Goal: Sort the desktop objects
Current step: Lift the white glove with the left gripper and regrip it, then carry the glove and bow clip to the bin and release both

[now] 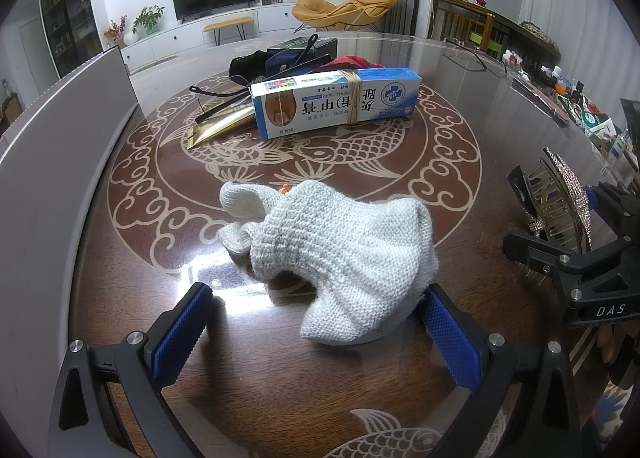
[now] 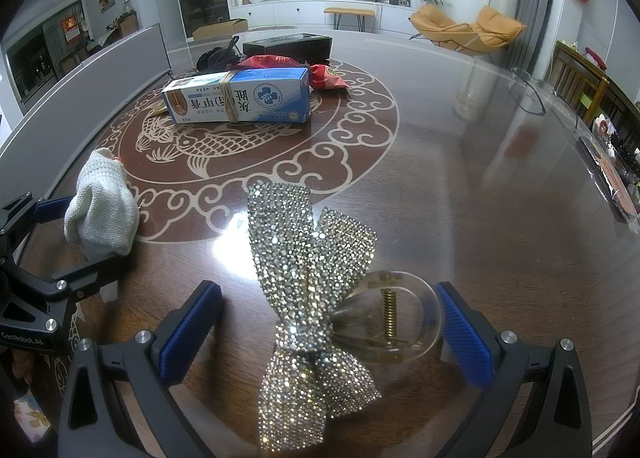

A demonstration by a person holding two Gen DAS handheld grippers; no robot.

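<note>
A white knitted glove (image 1: pixel 340 250) lies crumpled on the brown patterned table (image 1: pixel 132 242). My left gripper (image 1: pixel 316 334) stands open around its near end, and the cloth brushes the right blue pad (image 1: pixel 452 338). In the right wrist view the glove (image 2: pixel 104 210) shows at far left with the left gripper (image 2: pixel 52 242) beside it. A rhinestone bow hair clip (image 2: pixel 312 278) sits between the fingers of my open right gripper (image 2: pixel 326 332). Its clear handle is close to the right pad (image 2: pixel 464 334). From the left wrist view the clip (image 1: pixel 560 202) stands within the right gripper (image 1: pixel 560 226).
A blue-and-white box (image 1: pixel 336 102) with a rubber band lies mid-table, with a gold tube (image 1: pixel 216 130), a black pouch (image 1: pixel 256 62), a black box (image 2: pixel 288 44) and a red packet (image 2: pixel 324 76) around it. Clear glasses (image 2: pixel 528 90) lie at right. A grey panel (image 1: pixel 60 138) runs along the left edge.
</note>
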